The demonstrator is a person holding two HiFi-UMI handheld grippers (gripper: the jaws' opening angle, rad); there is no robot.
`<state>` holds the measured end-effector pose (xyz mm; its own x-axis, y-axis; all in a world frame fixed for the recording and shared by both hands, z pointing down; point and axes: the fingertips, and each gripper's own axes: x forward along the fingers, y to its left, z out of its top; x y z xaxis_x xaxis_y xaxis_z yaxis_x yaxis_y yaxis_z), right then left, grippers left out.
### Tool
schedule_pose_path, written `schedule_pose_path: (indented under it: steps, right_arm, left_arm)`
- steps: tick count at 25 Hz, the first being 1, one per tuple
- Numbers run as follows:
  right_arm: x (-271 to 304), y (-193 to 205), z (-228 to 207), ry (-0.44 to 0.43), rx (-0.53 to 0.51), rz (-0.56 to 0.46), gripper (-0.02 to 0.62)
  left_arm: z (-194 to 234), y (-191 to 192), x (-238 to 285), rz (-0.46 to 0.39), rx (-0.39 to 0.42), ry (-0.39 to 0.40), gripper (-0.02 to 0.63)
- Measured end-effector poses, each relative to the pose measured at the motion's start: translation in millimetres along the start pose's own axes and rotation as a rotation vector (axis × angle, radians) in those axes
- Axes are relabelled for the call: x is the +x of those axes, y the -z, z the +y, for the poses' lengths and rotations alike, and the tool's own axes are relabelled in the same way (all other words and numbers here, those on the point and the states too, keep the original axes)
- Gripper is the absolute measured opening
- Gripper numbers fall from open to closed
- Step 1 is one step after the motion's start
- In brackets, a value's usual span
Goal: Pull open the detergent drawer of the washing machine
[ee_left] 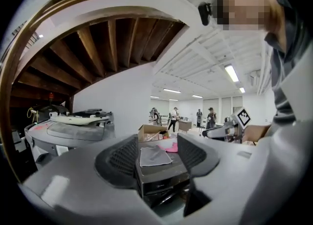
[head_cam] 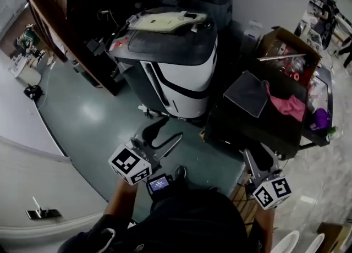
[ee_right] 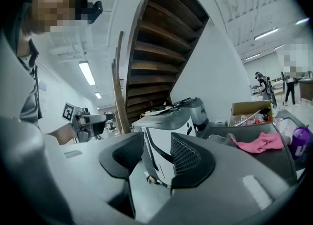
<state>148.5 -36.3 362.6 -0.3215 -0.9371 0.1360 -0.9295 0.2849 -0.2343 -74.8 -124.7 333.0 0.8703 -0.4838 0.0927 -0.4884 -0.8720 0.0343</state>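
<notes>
A dark washing machine (head_cam: 258,128) stands at the right in the head view, with a grey cloth (head_cam: 247,93) and a pink cloth (head_cam: 289,105) on its top. Its front panel (ee_left: 164,185) shows between the jaws in the left gripper view; I cannot make out the drawer. My left gripper (head_cam: 171,128) hangs open over the floor, short of the machines and holding nothing. My right gripper (head_cam: 258,157) sits low at the dark machine's near edge, with a gap between its pads and nothing in it. In its own view the right gripper (ee_right: 156,155) faces the white machine.
A white and grey machine (head_cam: 176,65) stands in the middle, with a pale object on its lid. A cardboard box (head_cam: 289,48) and a purple bottle (head_cam: 320,119) are at the right. A wooden staircase (head_cam: 49,21) rises at the left. People stand far back (ee_left: 173,117).
</notes>
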Motion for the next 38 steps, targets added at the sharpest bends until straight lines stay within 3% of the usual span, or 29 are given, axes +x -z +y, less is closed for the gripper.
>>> schedule_pose_path:
  steps: [10, 16, 19, 23, 30, 34, 38]
  right_arm:
    - [31, 44, -11, 0.200, 0.157, 0.000, 0.158]
    - [61, 100, -31, 0.215, 0.320, -0.047, 0.172]
    - [77, 144, -45, 0.205, 0.429, -0.064, 0.198]
    - [96, 217, -72, 0.210, 0.663, -0.100, 0.218]
    - [116, 324, -129, 0.271, 1.006, -0.205, 0.222]
    - [135, 357, -156, 0.290, 1.077, -0.272, 0.222]
    - [155, 352, -171, 0.217, 1.033, -0.378, 0.222]
  left_arm:
    - [61, -8, 30, -0.004, -0.020, 0.201, 0.276]
    - [85, 7, 34, 0.035, -0.021, 0.270, 0.276]
    - [92, 14, 37, 0.066, -0.027, 0.273, 0.276]
    - [99, 27, 39, 0.118, -0.029, 0.256, 0.276]
    - [103, 45, 42, 0.232, -0.003, 0.217, 0.276]
    - [111, 61, 41, 0.290, -0.044, 0.189, 0.276]
    - [118, 81, 41, 0.342, -0.081, 0.171, 0.276]
